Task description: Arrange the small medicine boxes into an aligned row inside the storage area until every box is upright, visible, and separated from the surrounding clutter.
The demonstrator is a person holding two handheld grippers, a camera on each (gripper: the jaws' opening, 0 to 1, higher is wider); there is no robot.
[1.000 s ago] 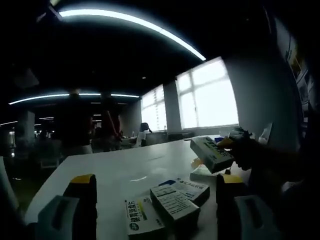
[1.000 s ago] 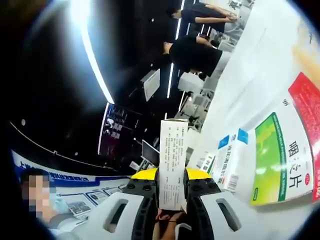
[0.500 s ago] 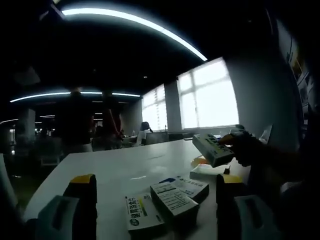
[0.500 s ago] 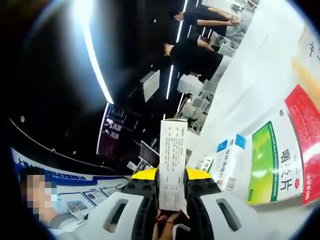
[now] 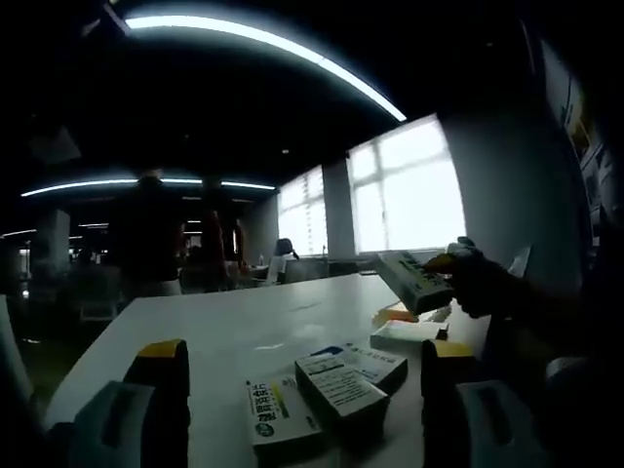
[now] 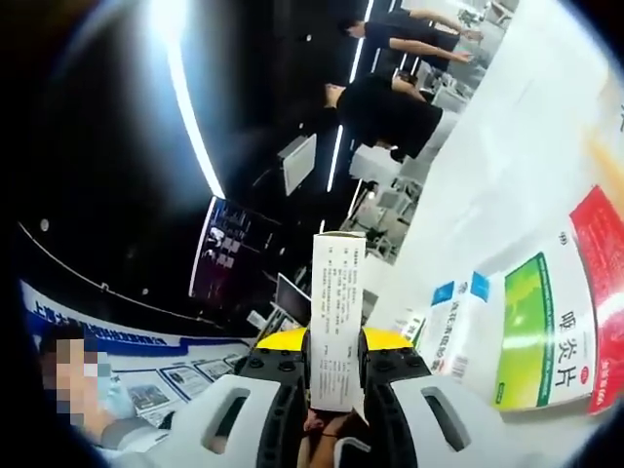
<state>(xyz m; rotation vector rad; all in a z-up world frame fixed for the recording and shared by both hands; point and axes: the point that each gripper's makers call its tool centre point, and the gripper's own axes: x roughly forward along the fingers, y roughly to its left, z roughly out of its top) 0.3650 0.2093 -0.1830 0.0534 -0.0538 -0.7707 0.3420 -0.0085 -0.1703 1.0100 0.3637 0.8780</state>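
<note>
In the right gripper view, the right gripper (image 6: 334,375) is pinching a narrow white medicine box (image 6: 337,331) between its yellow-tipped jaws, and the box is standing up along the jaws with its printed face turned to the camera. The same gripper is appearing in the left gripper view at the right side, where it is holding this box tilted in the air above the white table (image 5: 244,331), well apart from the other boxes. Nearest in the left gripper view, the left gripper (image 5: 292,390) is resting low with its jaws spread wide and nothing between them. Just ahead of it, three small boxes are lying flat and touching in a loose cluster: a box with a green and yellow label (image 5: 275,417), a white box with dense print (image 5: 341,390), and a blue-edged box (image 5: 369,359) behind them. A little farther, another flat box (image 5: 408,334) is lying near the raised one. In the right gripper view a box with a green and red face (image 6: 561,336) and a white and blue box (image 6: 456,327) are lying on the table beside each other. I judge the held box to be light, thin cardboard, stiff on the edges but easy to crush on the wide faces, and somewhat smooth, so a gentle hold across the narrow sides near the middle is looking safest. I cannot tell where the storage area is. Far behind, people are standing by bright windows (image 5: 405,190).
</note>
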